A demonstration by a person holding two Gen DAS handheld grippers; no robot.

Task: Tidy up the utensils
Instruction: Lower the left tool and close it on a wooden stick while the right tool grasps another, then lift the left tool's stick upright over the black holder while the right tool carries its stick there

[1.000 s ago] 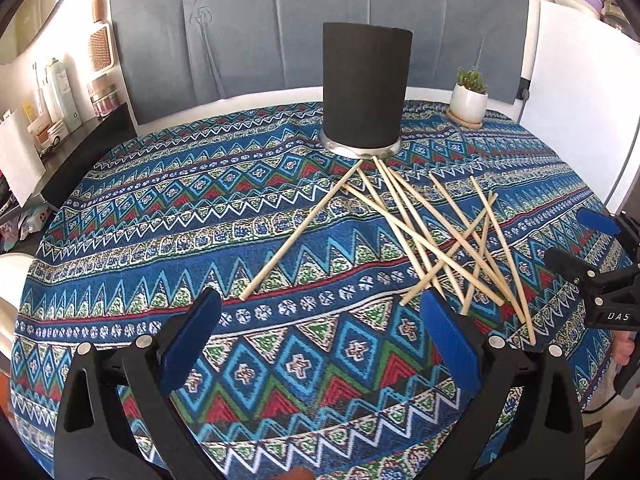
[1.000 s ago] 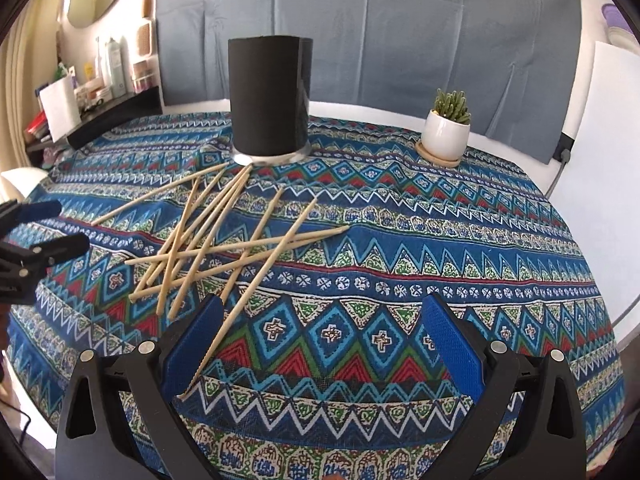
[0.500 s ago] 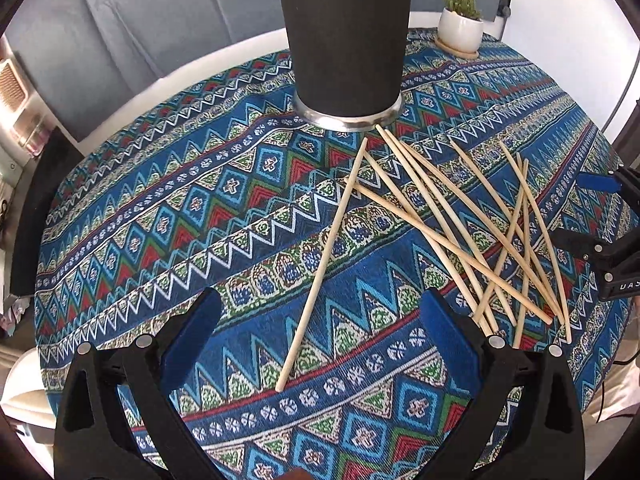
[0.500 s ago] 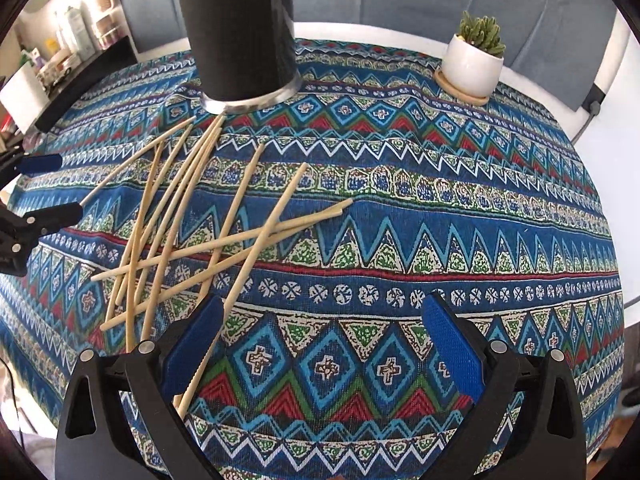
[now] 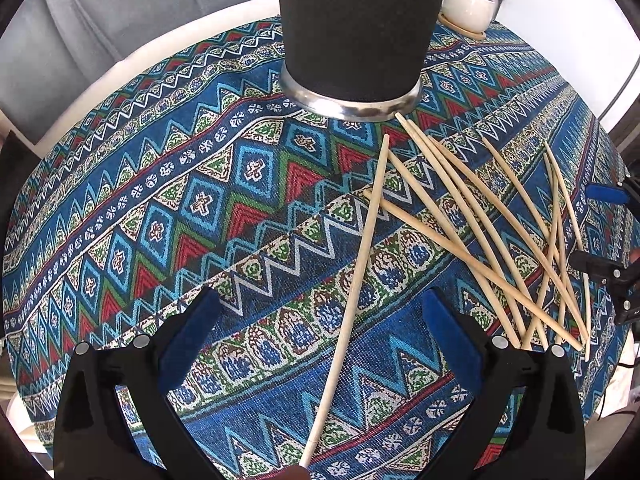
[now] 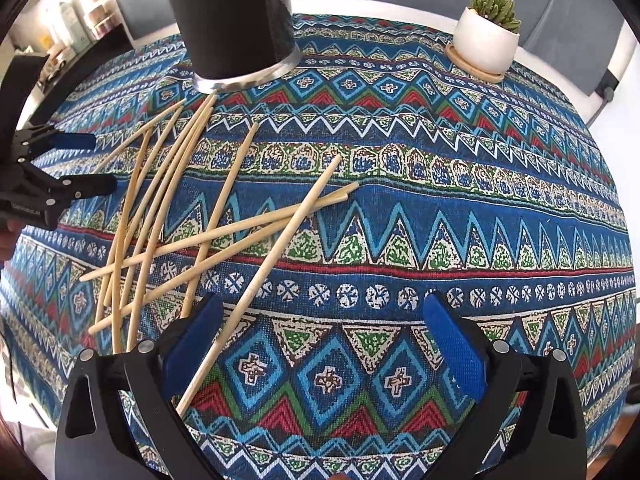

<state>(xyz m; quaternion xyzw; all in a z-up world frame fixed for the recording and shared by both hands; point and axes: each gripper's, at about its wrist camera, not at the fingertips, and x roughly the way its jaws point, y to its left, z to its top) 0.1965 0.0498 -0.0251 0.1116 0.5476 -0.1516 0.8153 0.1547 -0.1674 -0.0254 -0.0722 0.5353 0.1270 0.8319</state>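
Moved lower and closer to black holder [image 5: 352,32]; both hand-held grippers, left [image 5: 320,332] and right [image 6: 324,336], wide open, empty, each straddling a chopstick [image 5: 352,288].

The black holder [image 5: 354,28] is cut off by the top edge in both views, so its rim and inside cannot be seen. In the left wrist view, the lone chopstick [image 5: 352,292] nearest the holder runs out at the bottom edge, its near tip hidden. The pile of chopsticks [image 6: 160,216] below the holder passes behind the right tool [image 6: 324,340], hiding their near ends. Shelf items [image 6: 76,24] left of the holder are too blurred to identify.
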